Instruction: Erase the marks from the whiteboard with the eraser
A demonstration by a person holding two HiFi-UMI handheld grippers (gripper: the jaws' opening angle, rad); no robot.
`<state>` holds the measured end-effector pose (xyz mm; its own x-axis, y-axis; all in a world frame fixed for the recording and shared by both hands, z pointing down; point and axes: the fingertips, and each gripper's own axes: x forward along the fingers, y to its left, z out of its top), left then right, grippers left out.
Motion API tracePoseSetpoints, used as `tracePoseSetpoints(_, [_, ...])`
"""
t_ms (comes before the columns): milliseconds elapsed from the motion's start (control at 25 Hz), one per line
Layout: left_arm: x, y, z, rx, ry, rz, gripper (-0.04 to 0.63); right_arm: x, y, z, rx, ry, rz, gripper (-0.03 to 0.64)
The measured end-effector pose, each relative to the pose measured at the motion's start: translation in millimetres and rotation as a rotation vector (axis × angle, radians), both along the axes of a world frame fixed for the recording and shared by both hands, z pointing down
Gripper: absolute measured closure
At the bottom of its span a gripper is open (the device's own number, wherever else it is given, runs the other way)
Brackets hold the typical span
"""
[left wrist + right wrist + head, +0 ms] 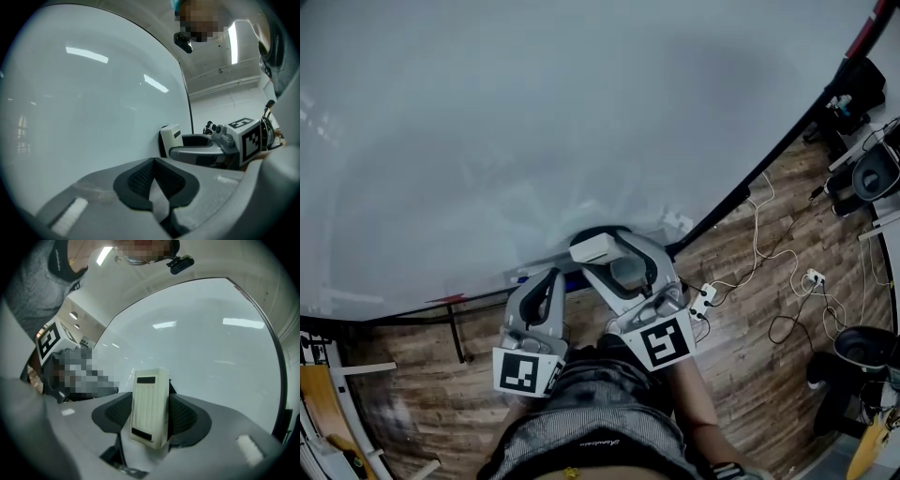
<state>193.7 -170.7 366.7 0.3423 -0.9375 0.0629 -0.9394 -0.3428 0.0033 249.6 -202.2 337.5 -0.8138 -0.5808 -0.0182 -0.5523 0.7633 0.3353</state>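
**Head view.** The whiteboard (534,122) fills most of the frame. Both tongs sit low against its bottom edge, side by side. The right tongs (609,253) carry the eraser (602,247) at their tip, just ahead of and to the right of the left tongs (548,281). No distinct pen marks can be made out on the board. Only faint grey smearing shows above and to the left of the tongs.

**Left gripper view.** The jaws of the left tongs are pressed together with nothing between them. The eraser stands just beyond them to the right, its dark face apparently against the board. The board surface ahead reads clean apart from light reflections.

**Right gripper view.** The jaws of the right tongs are clamped on the 2 long sides of the eraser, which stands upright between them. The board beyond shows no marks.

**Assessment.** Erasing appears largely complete. At most, the faint haze needs a further pass, and the lower edge needs checking.
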Motion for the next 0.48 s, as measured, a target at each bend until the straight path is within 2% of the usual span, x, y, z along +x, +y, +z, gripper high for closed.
tracePoseSetpoints(480, [22.9,-8.7,-0.7,0.012,-0.007,-0.02,0.592,39.4,-14.8,2.9,-0.006,-0.003,0.01,0.36])
